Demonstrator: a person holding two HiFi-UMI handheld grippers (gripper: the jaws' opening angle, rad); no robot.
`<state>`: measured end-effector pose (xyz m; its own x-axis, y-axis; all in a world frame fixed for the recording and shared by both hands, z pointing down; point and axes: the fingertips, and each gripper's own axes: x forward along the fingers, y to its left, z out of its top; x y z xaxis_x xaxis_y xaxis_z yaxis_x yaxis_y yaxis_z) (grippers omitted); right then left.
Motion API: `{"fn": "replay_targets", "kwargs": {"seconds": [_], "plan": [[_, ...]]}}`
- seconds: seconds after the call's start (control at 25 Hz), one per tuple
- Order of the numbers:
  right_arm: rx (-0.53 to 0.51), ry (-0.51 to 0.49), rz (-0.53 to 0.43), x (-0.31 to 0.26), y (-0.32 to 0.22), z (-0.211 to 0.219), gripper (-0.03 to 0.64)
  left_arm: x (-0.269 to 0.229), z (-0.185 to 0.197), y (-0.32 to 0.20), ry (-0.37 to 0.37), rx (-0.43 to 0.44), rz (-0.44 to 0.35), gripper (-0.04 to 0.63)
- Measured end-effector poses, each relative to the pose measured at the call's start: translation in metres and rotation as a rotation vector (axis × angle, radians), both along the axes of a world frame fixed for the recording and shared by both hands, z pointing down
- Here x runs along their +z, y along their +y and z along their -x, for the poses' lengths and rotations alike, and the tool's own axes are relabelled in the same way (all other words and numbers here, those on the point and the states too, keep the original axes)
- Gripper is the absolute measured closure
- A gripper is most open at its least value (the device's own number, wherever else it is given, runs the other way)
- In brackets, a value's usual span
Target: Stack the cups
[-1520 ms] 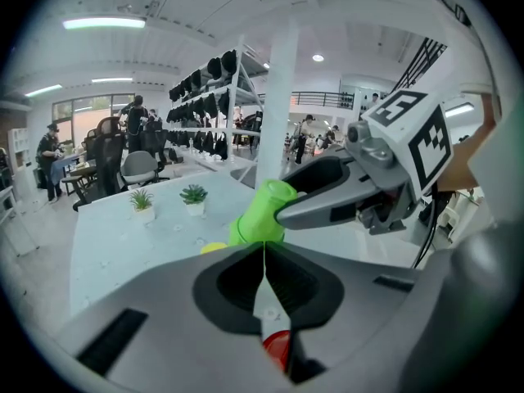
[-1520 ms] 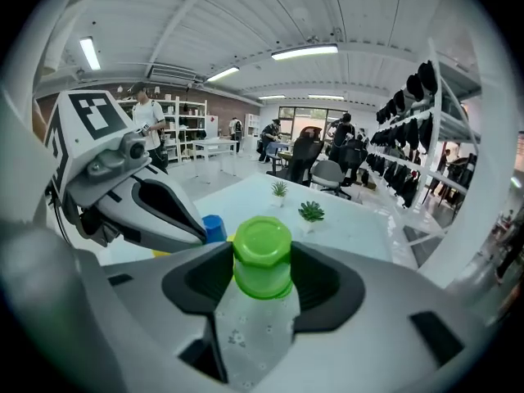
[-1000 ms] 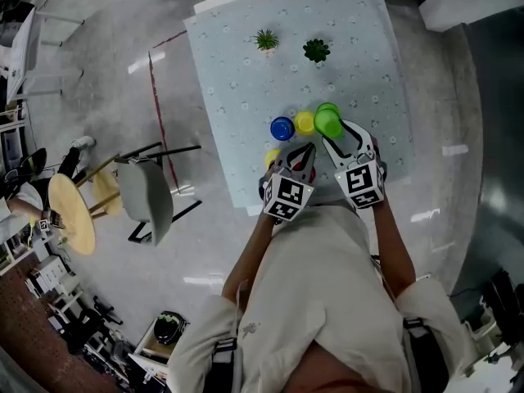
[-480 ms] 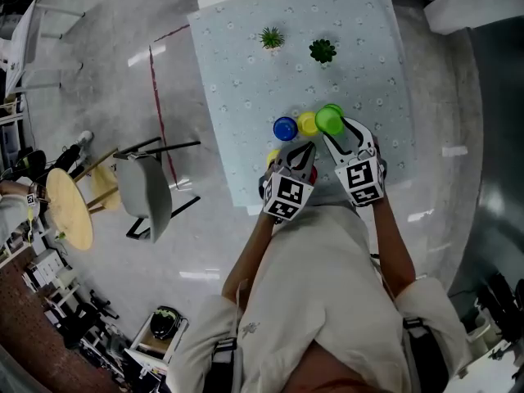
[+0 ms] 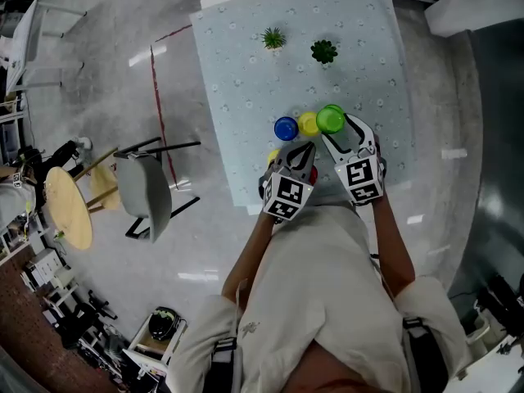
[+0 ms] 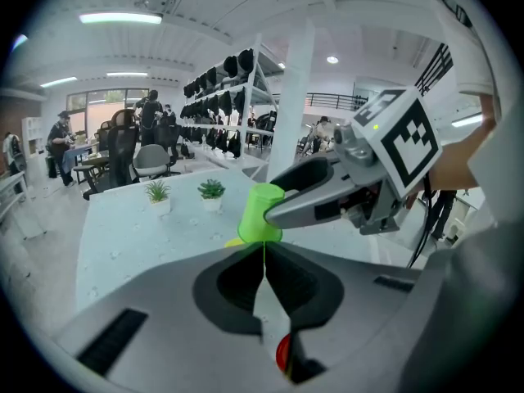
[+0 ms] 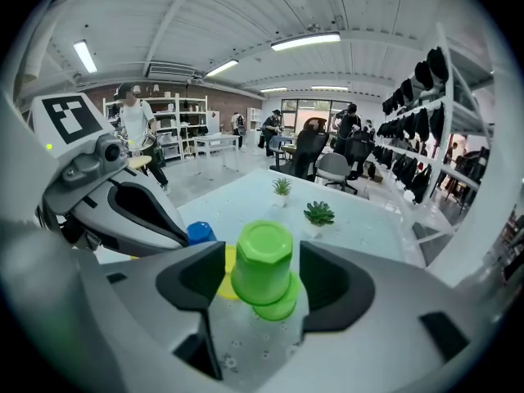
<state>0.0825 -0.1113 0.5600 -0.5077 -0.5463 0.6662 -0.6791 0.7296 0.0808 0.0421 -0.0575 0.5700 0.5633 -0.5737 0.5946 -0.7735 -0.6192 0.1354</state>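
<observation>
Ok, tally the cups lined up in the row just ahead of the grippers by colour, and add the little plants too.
Blue cup: 1
Yellow cup: 1
Green cup: 1
Potted plants: 2
Total: 5

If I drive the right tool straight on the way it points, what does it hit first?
Probably the upturned green plastic cup: it stands right between the right tool's jaws, which have just been opening, pads off it.

Inverted green cups [image 7: 263, 265] stacked beside yellow cup [image 5: 306, 123], blue cup [image 5: 284, 128]
</observation>
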Motion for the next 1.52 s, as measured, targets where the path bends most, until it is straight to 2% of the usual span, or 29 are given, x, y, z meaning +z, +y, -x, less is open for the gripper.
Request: {"fn": "replay_targets", "kwargs": {"seconds": [0.48,0.8,1.16,1.52], "plan": [[0.037,-0.005,-0.044,-0.015,0.013,-0.010,0.334,-0.010,0.006,0.010,-0.008,-0.012,-0.029,0.577],[0.032,-0.040,-0.099,-0.043,0.035,-0.003,0.364,-0.017,0.020,0.024,-0.013,-0.041,-0.033,0.577],[-0.048,-0.052,-0.059,-0.040,0.068,0.012,0.370,-0.020,0.029,0.039,-0.022,-0.058,-0.031,0.577],[-0.165,-0.048,0.047,-0.010,0.111,0.028,0.371,-0.012,0.037,0.061,-0.038,-0.060,0.010,0.577]]}}
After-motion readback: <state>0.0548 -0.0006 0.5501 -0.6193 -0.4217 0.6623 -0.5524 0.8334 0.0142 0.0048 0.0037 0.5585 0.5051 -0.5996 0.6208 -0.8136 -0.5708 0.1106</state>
